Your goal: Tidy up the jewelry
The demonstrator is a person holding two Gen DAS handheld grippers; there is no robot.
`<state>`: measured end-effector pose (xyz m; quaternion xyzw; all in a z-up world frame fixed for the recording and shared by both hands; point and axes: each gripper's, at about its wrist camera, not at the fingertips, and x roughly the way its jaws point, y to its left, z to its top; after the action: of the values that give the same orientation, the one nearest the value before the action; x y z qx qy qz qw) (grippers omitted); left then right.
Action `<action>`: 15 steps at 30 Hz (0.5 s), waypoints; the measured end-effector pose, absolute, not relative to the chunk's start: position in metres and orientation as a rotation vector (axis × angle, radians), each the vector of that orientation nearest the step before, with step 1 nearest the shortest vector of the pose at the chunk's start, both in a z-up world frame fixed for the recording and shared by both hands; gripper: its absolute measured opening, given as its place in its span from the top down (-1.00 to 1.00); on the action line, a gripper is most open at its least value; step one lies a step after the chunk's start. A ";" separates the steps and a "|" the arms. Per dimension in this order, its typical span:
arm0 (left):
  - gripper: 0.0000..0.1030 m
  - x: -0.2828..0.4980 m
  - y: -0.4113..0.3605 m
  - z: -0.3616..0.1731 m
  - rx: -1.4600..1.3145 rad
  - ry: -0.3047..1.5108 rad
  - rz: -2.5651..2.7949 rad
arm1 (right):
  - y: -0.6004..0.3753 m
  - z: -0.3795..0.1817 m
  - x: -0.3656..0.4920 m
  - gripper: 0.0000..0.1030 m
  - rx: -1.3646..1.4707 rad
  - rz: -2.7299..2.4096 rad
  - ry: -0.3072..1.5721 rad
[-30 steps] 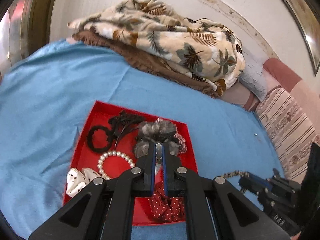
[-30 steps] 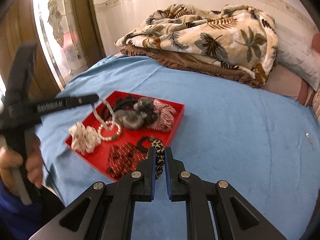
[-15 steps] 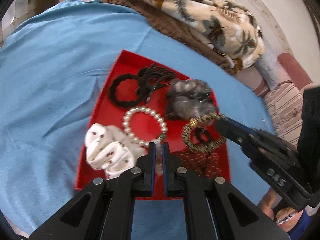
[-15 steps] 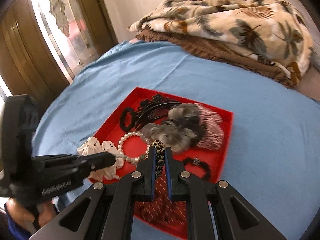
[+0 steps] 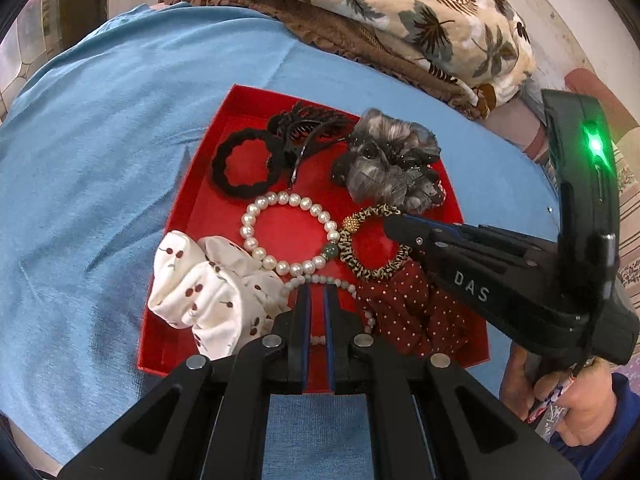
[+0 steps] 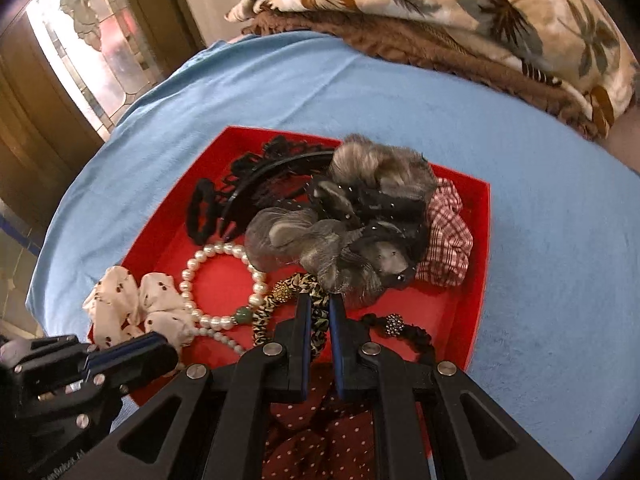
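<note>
A red tray (image 5: 240,94) (image 6: 485,240) lies on the blue sheet and holds several hair ties and bracelets. My left gripper (image 5: 316,289) (image 6: 166,351) is shut on a thin strand of small pearls (image 5: 344,282) at the tray's near side, beside a white cherry-print scrunchie (image 5: 196,288). My right gripper (image 6: 320,300) (image 5: 391,222) is shut on a leopard-print hair tie (image 5: 352,256) (image 6: 310,286). That tie is low in the tray, next to a large pearl bracelet (image 5: 280,199) (image 6: 188,276). The grey fluffy hair piece (image 6: 360,232) sits just beyond the right fingers.
The tray also holds a black hair tie (image 5: 224,176), a black claw clip (image 5: 308,124), a dark red dotted scrunchie (image 5: 408,312) and a checked scrunchie (image 6: 448,240). Folded leaf-print blankets (image 5: 400,12) lie at the back. A person's hand (image 5: 572,412) grips the right handle.
Both grippers came down towards the tray. The right one carried the leopard tie from outside the tray's edge to beside the pearl bracelet. The left one lowered with its bead strand.
</note>
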<state>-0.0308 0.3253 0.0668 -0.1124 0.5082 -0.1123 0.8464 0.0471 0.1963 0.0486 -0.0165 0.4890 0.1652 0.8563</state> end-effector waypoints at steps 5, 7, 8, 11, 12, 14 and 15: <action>0.88 -0.030 0.328 0.068 -0.255 1.063 -0.239 | 0.196 0.046 0.048 0.80 -0.025 0.345 1.038; 0.81 -0.030 0.329 0.071 -0.265 1.051 -0.249 | 0.196 0.049 0.047 0.80 -0.017 0.348 1.035; 0.77 -0.032 0.331 0.073 -0.269 1.043 -0.256 | 0.196 0.050 0.046 0.76 -0.011 0.352 1.033; 0.42 -0.036 0.332 0.078 -0.275 1.023 -0.266 | 0.193 0.058 0.042 0.42 0.010 0.358 1.015; 0.30 -0.036 0.331 0.079 -0.278 1.019 -0.270 | 0.192 0.060 0.041 0.32 0.014 0.359 1.009; 0.27 -0.038 0.331 0.081 -0.284 1.007 -0.284 | 0.192 0.064 0.039 0.32 0.021 0.361 0.999; 0.26 -0.040 0.330 0.083 -0.279 1.000 -0.291 | 0.190 0.068 0.038 0.31 0.029 0.364 0.991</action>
<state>-0.0396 0.3297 0.0827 -0.1330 0.4761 -0.1384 0.8582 0.0376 0.1901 0.0677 0.0138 0.4730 0.1736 0.8637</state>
